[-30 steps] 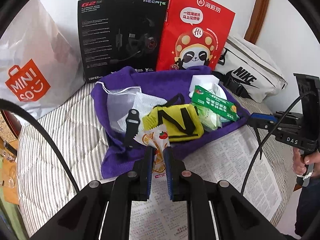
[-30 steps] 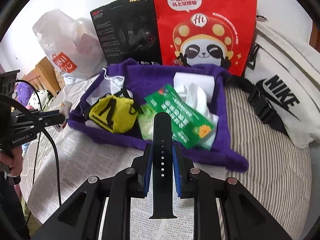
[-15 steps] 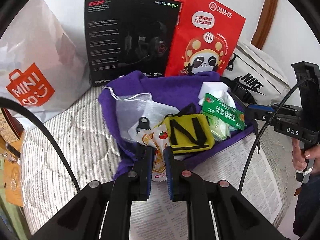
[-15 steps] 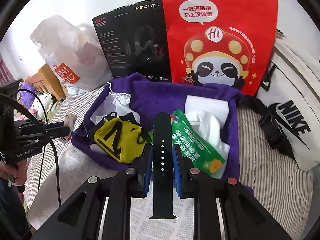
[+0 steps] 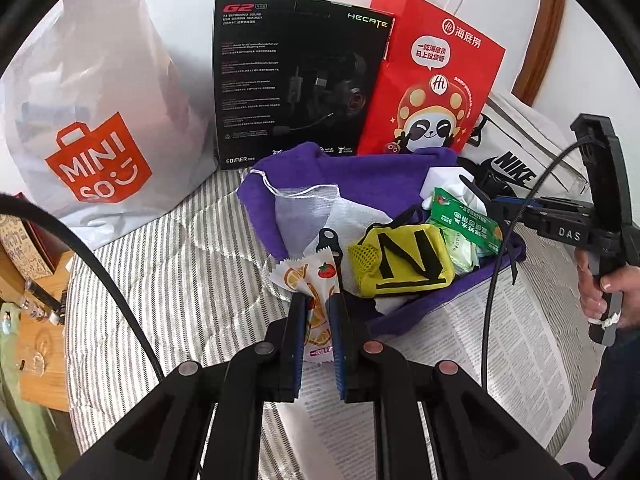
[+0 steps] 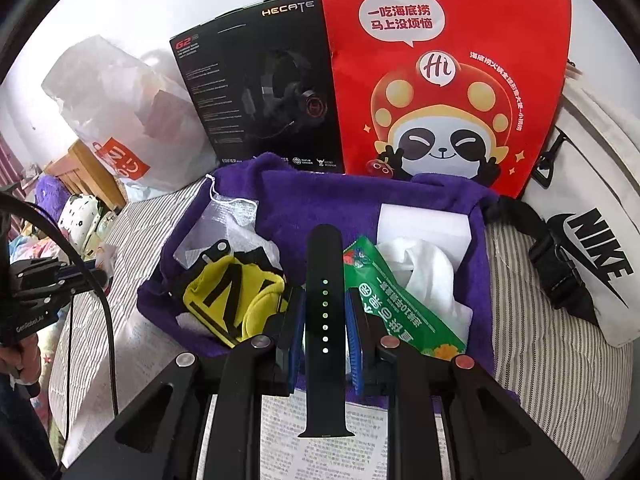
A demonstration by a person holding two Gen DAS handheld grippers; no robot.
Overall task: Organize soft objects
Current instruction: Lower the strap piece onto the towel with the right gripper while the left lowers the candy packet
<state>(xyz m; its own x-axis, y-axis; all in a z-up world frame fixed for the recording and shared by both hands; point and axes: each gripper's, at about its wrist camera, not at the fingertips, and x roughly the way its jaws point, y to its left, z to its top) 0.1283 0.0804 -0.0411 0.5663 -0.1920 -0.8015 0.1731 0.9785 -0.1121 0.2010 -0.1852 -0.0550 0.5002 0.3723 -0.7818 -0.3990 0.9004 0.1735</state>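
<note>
A purple towel (image 5: 360,172) (image 6: 320,196) lies on the bed with soft things on it: a yellow pouch (image 5: 404,264) (image 6: 232,300), a white mesh bag (image 5: 308,208) (image 6: 224,220), a green wipes pack (image 5: 468,224) (image 6: 400,304) and white tissue (image 6: 424,264). My left gripper (image 5: 318,320) is shut on a fruit-print sachet (image 5: 310,284) at the towel's near edge. A black buckle strap (image 5: 330,244) lies just behind it. My right gripper (image 6: 324,320) is shut on a black watch strap (image 6: 325,280) above the towel's front.
A newspaper (image 5: 500,340) covers the striped bed (image 5: 172,280) in front of the towel. Behind stand a white Miniso bag (image 5: 96,128), a black headset box (image 5: 296,76) and a red panda bag (image 6: 440,72). A white Nike bag (image 6: 592,240) lies right.
Both grippers have moved forward toward the towel, each keeping its hold. The left view has swung left; the right gripper now hangs over the towel's front edge.
</note>
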